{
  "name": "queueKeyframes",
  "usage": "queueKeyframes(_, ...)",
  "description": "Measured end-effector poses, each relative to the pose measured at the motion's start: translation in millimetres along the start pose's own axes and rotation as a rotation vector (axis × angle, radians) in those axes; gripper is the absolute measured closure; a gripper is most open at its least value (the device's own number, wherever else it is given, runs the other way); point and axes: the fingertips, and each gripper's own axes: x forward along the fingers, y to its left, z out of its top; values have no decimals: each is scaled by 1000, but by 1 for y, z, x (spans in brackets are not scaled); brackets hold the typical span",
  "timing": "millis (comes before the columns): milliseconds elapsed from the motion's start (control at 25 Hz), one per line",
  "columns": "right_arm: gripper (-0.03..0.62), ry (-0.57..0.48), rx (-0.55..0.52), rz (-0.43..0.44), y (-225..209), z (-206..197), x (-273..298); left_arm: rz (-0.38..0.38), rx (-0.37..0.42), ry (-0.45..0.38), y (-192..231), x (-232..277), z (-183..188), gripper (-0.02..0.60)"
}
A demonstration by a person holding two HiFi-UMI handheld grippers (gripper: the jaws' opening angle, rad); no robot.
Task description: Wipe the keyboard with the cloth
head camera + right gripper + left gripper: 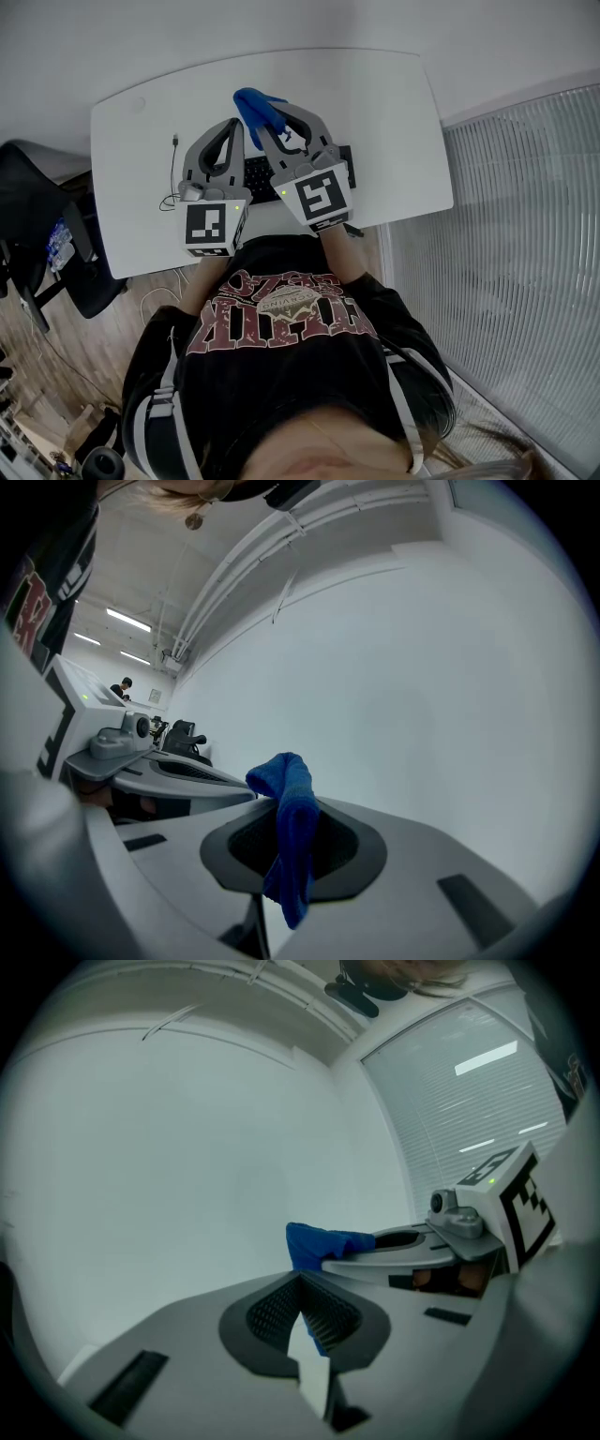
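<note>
Right hand-held gripper (272, 127) clamps cloth (255, 105), at 12 o'clock from keyboard (256, 175). Left hand-held gripper (302, 1283) closed, empty. Wiping apparently all left to do.

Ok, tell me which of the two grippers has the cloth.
The right gripper: its jaws are shut on the blue cloth. The left gripper is shut too, with nothing between its jaws.
</note>
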Motion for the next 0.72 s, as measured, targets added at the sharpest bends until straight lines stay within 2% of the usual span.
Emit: queueKeyframes(720,530,14,-16,11,2,-1,0,-9,-23,5,-2,3,-2,552)
